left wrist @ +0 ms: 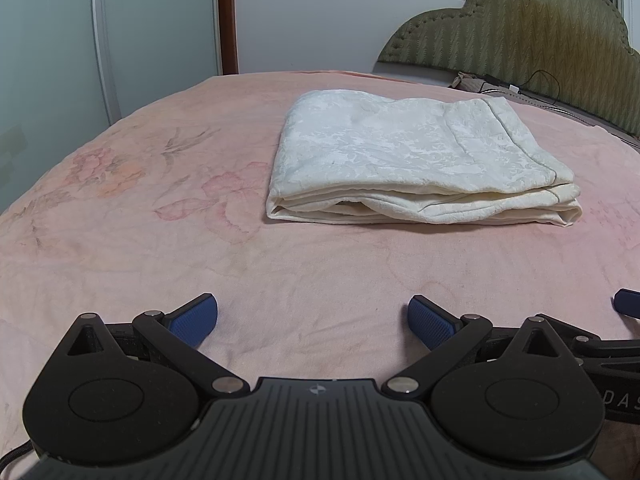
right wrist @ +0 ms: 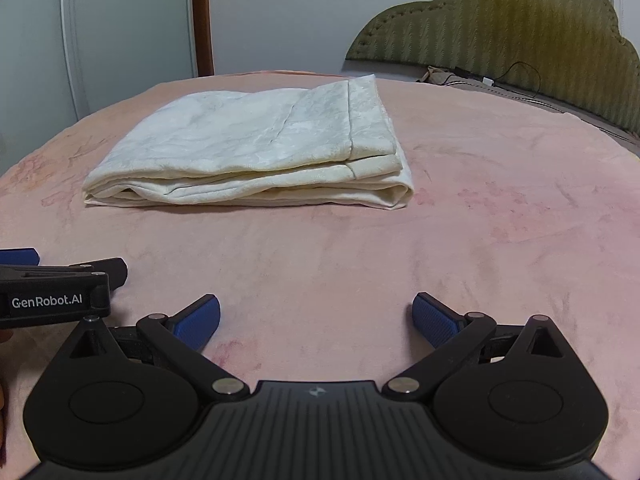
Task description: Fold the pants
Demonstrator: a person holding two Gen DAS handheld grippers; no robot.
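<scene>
The cream-white pants [left wrist: 412,164] lie folded in a flat stack of several layers on the pink bed cover [left wrist: 160,216]. They also show in the right wrist view [right wrist: 256,156], left of centre. My left gripper [left wrist: 313,322] is open and empty, low over the cover, well short of the pants. My right gripper [right wrist: 316,322] is open and empty too, beside the left one. A blue pad of the right gripper shows at the left wrist view's right edge [left wrist: 626,300]. The left gripper's body shows at the right wrist view's left edge [right wrist: 56,288].
A padded olive headboard [left wrist: 516,28] stands at the back right with a black cable [left wrist: 540,84] and small items along its foot. A pale wardrobe [left wrist: 100,32] and a brown door frame [left wrist: 228,16] stand beyond the bed's far left edge.
</scene>
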